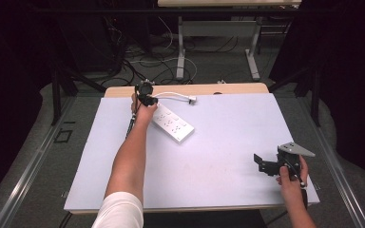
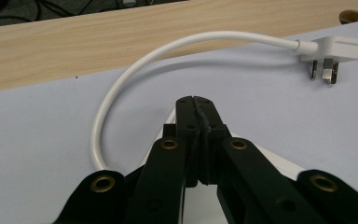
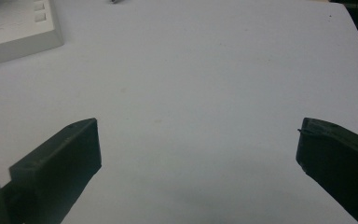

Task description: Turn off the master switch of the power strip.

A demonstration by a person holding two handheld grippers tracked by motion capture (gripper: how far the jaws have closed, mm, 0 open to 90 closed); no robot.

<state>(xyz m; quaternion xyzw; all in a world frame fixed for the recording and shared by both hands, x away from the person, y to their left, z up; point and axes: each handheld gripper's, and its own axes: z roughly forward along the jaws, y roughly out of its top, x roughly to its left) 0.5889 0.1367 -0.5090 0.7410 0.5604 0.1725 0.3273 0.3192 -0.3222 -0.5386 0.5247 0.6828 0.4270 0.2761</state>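
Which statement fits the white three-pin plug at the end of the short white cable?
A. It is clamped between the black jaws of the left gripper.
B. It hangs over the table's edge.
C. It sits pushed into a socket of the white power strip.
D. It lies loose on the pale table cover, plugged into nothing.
D: in the left gripper view the white three-pin plug lies on the pale table cover with its metal pins bare, well clear of the shut left gripper.

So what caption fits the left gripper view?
Closed left gripper above a white power strip, its cable curving to the plug.
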